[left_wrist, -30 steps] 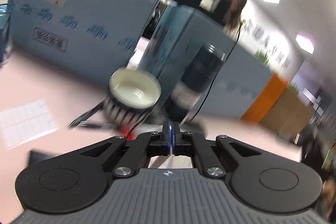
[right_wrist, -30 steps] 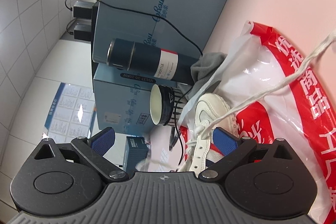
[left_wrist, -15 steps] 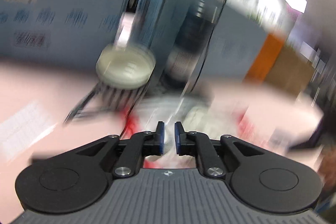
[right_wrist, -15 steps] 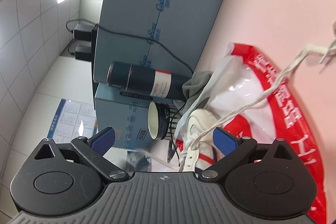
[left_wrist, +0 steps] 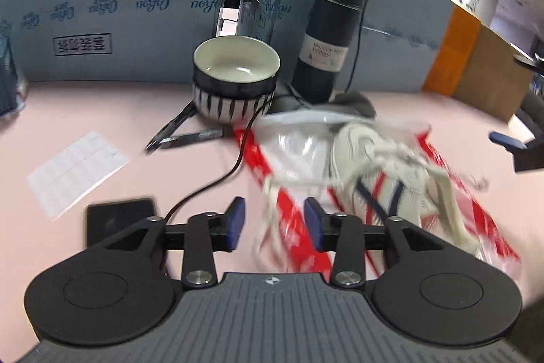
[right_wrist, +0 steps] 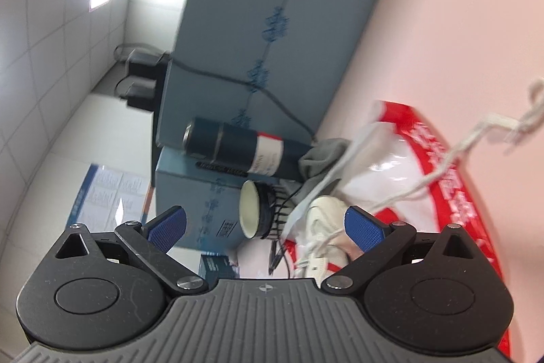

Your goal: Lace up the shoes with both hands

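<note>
A white shoe (left_wrist: 384, 172) with red and blue stripes lies on a red and white plastic bag (left_wrist: 292, 152) on the pink table. My left gripper (left_wrist: 274, 223) hovers just in front of the bag, its jaws opening. A blurred white lace (left_wrist: 268, 213) from the shoe hangs between the blue pads, which do not press on it. In the right wrist view my right gripper (right_wrist: 266, 228) stands wide open with nothing gripped. Beyond it lies the shoe (right_wrist: 326, 216), and another lace strand (right_wrist: 476, 138) trails away over the bag (right_wrist: 452, 189).
Behind the bag stand a striped bowl (left_wrist: 236, 80) and a dark flask (left_wrist: 326, 36), with a grey cloth (left_wrist: 353, 101) at its foot. Blue cardboard boxes (left_wrist: 119, 5) wall off the back. A pen (left_wrist: 190, 138), a printed sheet (left_wrist: 74, 172), a black phone (left_wrist: 119, 220) and a black cable (left_wrist: 224, 176) lie at the left.
My left gripper went from shut to open and tipped downward, bringing the shoe and bag into view. My right gripper drew back from the shoe, still wide open.
</note>
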The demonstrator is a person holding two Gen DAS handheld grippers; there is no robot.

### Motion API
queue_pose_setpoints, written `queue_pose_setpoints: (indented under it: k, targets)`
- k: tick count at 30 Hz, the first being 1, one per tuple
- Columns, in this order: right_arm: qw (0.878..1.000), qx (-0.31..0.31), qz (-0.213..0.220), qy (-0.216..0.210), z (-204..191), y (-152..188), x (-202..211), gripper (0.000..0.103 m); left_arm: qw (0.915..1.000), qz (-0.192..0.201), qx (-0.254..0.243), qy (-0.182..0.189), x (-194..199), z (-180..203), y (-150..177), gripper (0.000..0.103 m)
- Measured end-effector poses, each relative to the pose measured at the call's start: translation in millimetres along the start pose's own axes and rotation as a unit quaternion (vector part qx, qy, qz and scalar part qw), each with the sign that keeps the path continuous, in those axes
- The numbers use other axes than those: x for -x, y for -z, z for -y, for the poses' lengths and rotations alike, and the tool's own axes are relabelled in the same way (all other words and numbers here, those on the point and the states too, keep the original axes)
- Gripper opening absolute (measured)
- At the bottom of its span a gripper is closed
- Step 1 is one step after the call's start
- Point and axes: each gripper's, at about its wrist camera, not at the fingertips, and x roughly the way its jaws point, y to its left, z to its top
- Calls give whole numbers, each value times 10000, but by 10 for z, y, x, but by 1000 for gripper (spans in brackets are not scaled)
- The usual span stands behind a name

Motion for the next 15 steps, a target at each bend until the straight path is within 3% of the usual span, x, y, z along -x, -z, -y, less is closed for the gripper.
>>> queue_pose_setpoints:
  k: [2, 4, 7, 13, 15]
  targets:
    - [9999, 86, -82, -64, -48, 17, -62, 100, 10000, -32, 54, 17, -187, 17, -42, 36]
    - [9998, 83, -177, -49, -56, 46, -112, 100, 9999, -57, 46, 76, -303, 38, -74, 1]
    - [9997, 50, -241, -26, -48, 81, -145, 100, 9998, 87, 3, 198, -328, 67, -165, 1]
    - [9997, 94, -219, -96, -67, 82, -162, 100, 9951, 703, -374, 592, 78, 48, -391, 1]
    - [9996, 104, -232, -104, -67, 79, -170, 100, 9919, 440, -954, 713, 165, 84, -292, 1]
